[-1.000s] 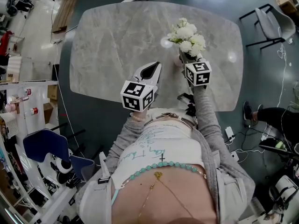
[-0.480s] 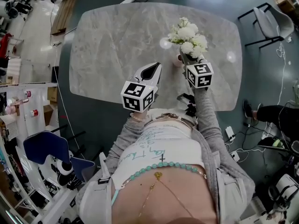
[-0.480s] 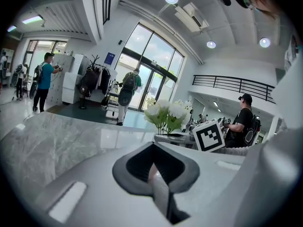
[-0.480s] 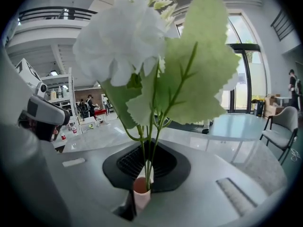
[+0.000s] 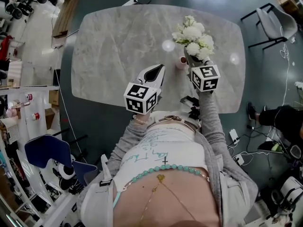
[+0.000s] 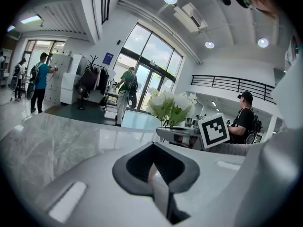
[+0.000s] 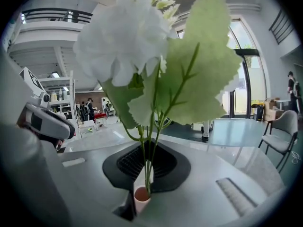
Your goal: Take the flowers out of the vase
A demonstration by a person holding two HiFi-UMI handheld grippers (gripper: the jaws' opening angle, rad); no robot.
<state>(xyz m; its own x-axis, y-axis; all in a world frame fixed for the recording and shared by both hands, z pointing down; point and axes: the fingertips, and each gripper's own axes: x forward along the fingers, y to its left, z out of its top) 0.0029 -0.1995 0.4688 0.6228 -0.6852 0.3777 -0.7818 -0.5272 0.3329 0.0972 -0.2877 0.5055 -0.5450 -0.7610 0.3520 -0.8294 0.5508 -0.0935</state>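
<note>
I am pinching the green-stemmed white flowers in my right gripper, with the small pink vase just beside its jaws. My left gripper is hanging closed and empty.

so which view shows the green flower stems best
The right gripper view: the green flower stems run close-up down into the right gripper, shut on them. The head view shows only white blooms from above; the left gripper view shows the bunch small and distant.

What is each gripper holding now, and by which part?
The right gripper holds the bunch of white flowers with green leaves by its thin green stems. The left gripper, shut, holds nothing.
</note>
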